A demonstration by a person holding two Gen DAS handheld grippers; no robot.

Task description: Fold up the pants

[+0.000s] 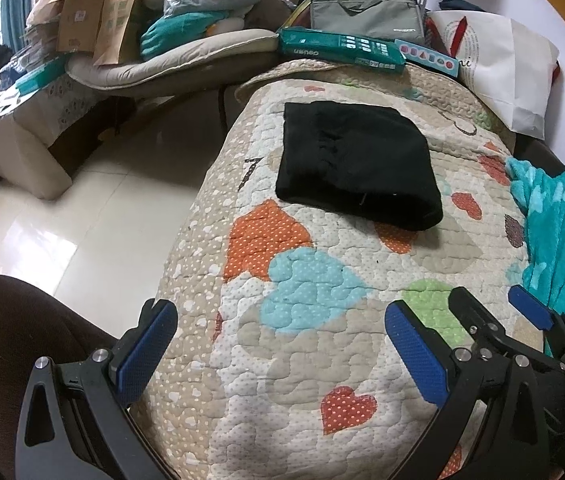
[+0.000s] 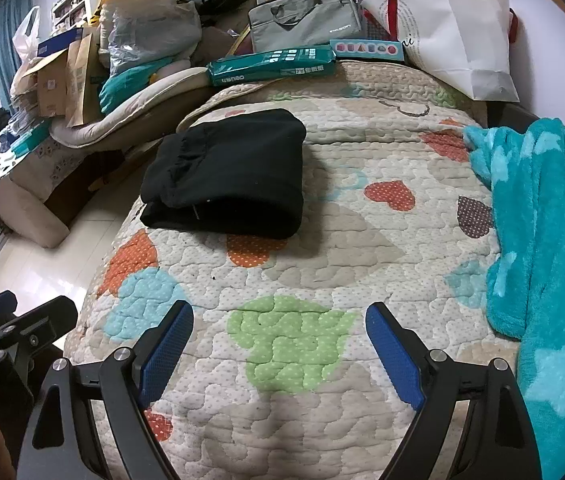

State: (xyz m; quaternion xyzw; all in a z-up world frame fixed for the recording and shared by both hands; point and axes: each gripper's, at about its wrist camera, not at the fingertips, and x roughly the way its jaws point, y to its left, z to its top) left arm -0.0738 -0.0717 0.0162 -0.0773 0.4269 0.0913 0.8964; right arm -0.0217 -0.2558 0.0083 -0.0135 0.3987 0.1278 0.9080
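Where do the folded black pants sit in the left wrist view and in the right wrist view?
Left wrist view: the black pants lie folded on the quilt, slightly right of centre, in the upper half.
Right wrist view: the black pants lie left of centre, near the quilt's left edge.
Shared landmark: the green pack at the quilt's far end, beyond the pants.

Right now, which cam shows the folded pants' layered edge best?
Right wrist view: the black pants lie closer and their stacked near edge shows in profile. The left wrist view shows the pants farther off and more from above, layers harder to separate.
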